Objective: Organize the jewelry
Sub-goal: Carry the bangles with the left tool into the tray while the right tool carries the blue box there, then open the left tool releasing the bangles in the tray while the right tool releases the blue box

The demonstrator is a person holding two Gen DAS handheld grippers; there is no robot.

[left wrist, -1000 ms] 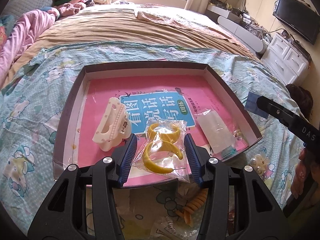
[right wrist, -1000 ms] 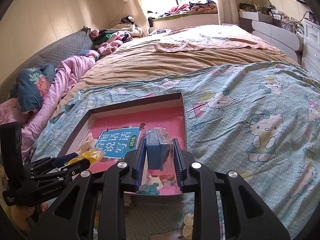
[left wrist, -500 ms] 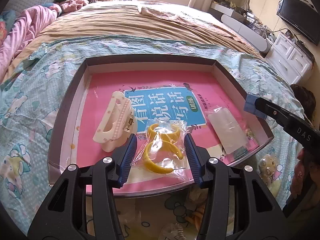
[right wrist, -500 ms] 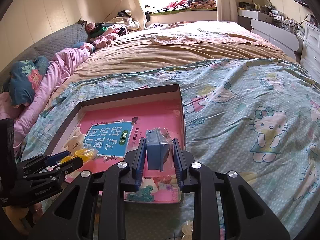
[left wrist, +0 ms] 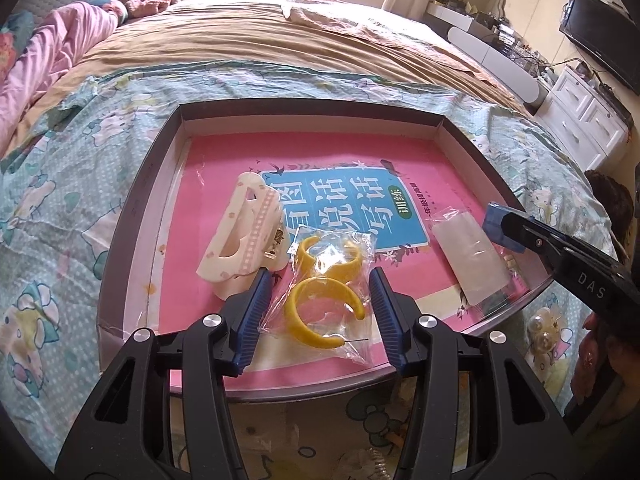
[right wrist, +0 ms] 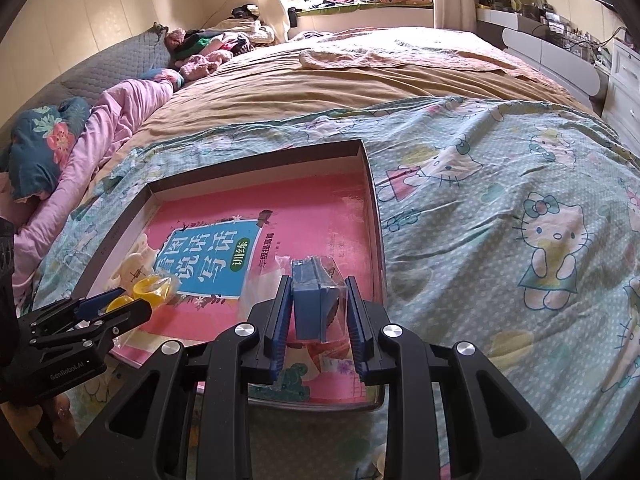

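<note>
Organizing partly done. Left to right inside the shallow box (left wrist: pixel 132 216) on the bed: 1 cream hair claw (left wrist: pixel 240 236); 1 clear bag of 2 yellow hoop earrings (left wrist: pixel 326 292) lying between the spread, open fingers of the left gripper (left wrist: pixel 320 304); 1 flat clear packet (left wrist: pixel 468 256). The right gripper (right wrist: pixel 318 308) clasps 1 bagged blue item (right wrist: pixel 310 300) over the near right corner. Pearl pieces (left wrist: pixel 540 328) remain outside (count unclear).

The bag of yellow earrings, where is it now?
Left wrist view: the bag of yellow earrings lies in the tray, between the left gripper's open fingers, right of the cream hair claw.
</note>
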